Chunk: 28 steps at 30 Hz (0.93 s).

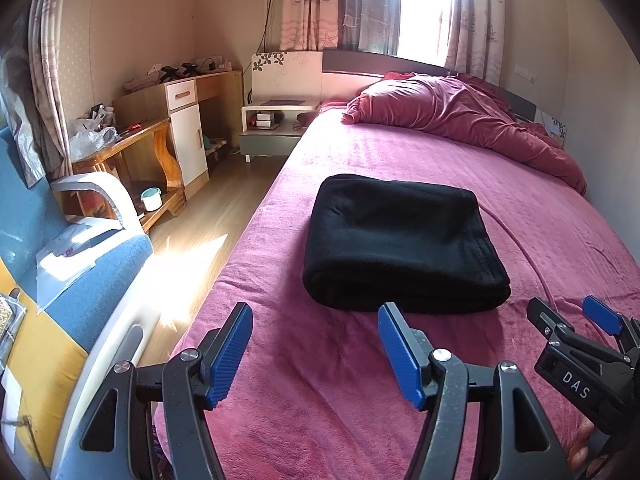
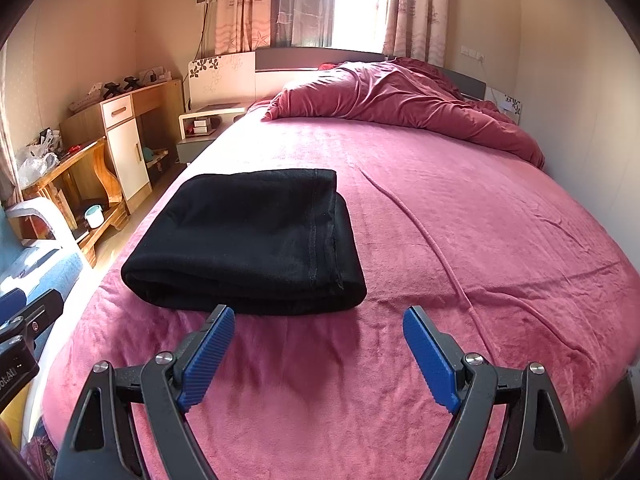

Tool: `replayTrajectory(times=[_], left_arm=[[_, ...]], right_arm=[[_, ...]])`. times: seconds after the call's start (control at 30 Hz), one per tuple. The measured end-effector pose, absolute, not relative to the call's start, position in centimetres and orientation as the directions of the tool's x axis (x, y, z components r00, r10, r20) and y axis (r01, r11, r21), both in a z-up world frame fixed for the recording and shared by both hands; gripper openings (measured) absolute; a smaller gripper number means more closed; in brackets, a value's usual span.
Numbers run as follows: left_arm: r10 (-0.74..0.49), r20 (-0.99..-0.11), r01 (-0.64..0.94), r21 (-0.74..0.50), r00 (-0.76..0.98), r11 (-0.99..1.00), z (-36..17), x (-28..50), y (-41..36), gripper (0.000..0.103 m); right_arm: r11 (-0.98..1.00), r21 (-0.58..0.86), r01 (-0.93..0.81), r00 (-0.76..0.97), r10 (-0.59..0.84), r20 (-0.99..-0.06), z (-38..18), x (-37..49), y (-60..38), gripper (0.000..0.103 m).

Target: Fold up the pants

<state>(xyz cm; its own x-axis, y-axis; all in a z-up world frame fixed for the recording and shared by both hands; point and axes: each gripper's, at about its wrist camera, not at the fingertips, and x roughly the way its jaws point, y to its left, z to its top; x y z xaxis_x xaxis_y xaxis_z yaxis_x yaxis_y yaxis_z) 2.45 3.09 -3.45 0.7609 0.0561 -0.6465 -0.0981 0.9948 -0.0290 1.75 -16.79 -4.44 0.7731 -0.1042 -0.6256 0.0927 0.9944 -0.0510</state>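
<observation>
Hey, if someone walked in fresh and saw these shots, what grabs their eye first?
First, the black fleece pants folded into a thick rectangle on the pink plush bed cover, near its left edge. Behind them a crumpled dark red duvet is heaped at the headboard. Both open blue-padded hand-held grippers, left and right, hover just short of the pants.

"DAS" label on right gripper (image 1: pixel 576 316) body

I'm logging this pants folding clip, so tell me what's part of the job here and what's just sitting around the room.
Part of the job:
- black pants, folded in a compact stack on the pink bedspread
- left gripper, open, holding nothing
- right gripper, open, holding nothing

Just lying about:
- crumpled red duvet
- bedside table
- wooden desk
- blue chair
</observation>
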Motion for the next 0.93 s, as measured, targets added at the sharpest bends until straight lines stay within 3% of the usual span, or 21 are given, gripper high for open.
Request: replayTrajectory(times=[0.73, 0.93], left_arm=[[0.03, -0.631, -0.066, -0.033, 0.775, 0.997, -2.9, 2.0, 2.4, 0.066], [0.02, -0.613, -0.061, -0.045, 0.79, 0.997, -2.7, 2.1, 2.5, 0.06]], right_arm=[[0.995, -0.055, 0.085, 0.769, -0.1, -0.631, -4.8, 2.1, -17.4, 0.087], [0.995, -0.052, 0.08, 0.76, -0.095, -0.643, -5.4, 2.3, -17.7, 0.087]])
